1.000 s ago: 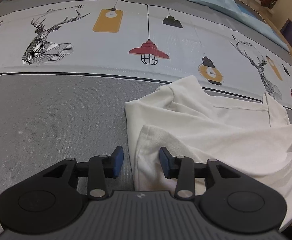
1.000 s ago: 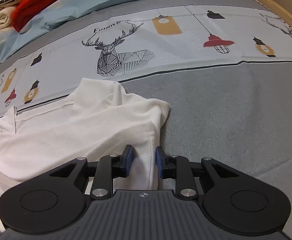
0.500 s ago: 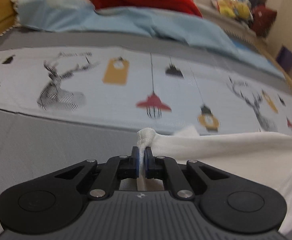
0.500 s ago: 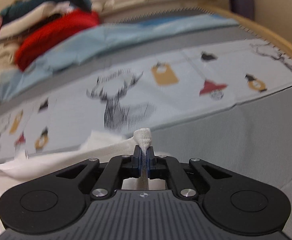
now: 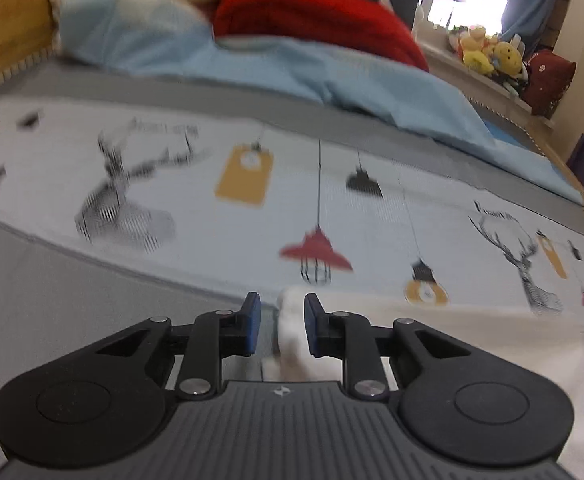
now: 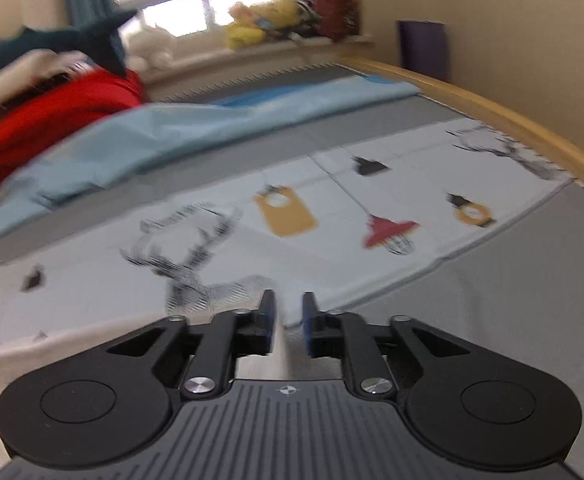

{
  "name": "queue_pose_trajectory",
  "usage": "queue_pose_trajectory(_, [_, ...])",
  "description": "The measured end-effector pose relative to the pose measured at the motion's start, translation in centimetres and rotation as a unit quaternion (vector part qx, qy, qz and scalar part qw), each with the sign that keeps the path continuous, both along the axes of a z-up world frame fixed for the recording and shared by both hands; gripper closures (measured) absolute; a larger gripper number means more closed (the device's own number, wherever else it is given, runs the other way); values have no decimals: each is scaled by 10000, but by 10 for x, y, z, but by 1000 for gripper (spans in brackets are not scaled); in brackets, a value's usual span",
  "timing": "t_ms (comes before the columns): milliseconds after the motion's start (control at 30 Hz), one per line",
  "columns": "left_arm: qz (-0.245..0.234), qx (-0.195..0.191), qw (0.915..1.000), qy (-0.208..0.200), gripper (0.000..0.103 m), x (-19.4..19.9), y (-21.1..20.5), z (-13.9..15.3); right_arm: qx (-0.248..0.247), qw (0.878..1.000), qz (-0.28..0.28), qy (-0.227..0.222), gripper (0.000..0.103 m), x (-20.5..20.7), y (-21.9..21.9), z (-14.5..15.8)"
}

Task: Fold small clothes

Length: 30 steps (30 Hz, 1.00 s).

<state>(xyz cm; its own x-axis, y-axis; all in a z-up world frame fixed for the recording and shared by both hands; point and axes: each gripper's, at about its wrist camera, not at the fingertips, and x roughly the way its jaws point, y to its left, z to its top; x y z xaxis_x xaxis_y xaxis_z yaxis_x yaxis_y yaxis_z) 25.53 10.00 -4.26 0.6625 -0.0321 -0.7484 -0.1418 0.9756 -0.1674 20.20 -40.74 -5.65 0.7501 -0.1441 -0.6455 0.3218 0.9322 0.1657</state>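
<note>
One white garment (image 5: 432, 332) lies on the bedspread (image 5: 211, 264), and two grippers are up, the left gripper (image 5: 277, 322) and the right gripper (image 6: 287, 322). One red blanket (image 5: 312, 16) and one light blue quilt (image 5: 292, 68) sit along the bed's far edge. I count two deer prints and one red lamp print in the left view.

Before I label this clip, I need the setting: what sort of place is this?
Most likely a bedroom. The work surface is a bed with a deer-and-lantern printed cover, a light blue quilt bunched behind it, and plush toys on the windowsill.
</note>
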Motion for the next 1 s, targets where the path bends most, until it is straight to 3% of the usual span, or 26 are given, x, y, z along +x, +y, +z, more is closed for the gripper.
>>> queue_pose_trajectory(100, [-324,-362,9986,216,79,-5,5,-4,358,9987,243,267,83,-4,-7,-7])
queue_pose_trajectory(200, [-1014,-547,9910,685,79,-12,-4,-16,601,9929,716,734,83,-9,-5,-17])
queue_pose_trajectory(267, [-1567,-239,9806,1152,78,-18,-19,-29,664,9844,1131,1176,83,-14,0,-27])
queue_pose_trajectory(367, [-1861,357,9581,2147,75,-31,-29,-64,9,9640,1517,2184,82,-25,14,-54])
queue_pose_trajectory(400, [-1803,444,9589,2146,64,-35,-27,-64,-136,9624,1547,2227,71,-30,14,-56])
queue_pose_trajectory(433, [-1671,349,9617,2145,64,-36,-22,-61,-127,9651,1440,2182,60,-34,10,-52])
queue_pose_trajectory(500, [-1379,76,9654,2212,64,-41,-9,-57,288,9693,1252,2097,61,-42,-1,-46])
queue_pose_trajectory(600, [-1426,34,9646,2219,65,-51,-5,-51,630,9676,1256,2098,61,-57,-10,-42])
queue_pose_trajectory(700, [-1743,-34,9539,2443,65,-62,-11,-54,678,9577,1602,2294,61,-72,-8,-42])
queue_pose_trajectory(800, [-1972,324,9429,2665,66,-72,-21,-58,624,9462,1865,2570,61,-82,-3,-47])
queue_pose_trajectory(867, [-2049,457,9403,2678,74,-75,-24,-56,535,9391,1970,2764,61,-86,-1,-50])
queue_pose_trajectory(933, [-2110,482,9397,2649,95,-78,-25,-52,399,9331,2016,2952,61,-91,1,-53])
queue_pose_trajectory(967, [-2137,534,9402,2600,96,-79,-27,-48,329,9320,2034,2983,63,-93,2,-52])
queue_pose_trajectory(1000, [-2170,570,9409,2538,97,-81,-28,-45,265,9317,2082,2965,77,-95,3,-50])
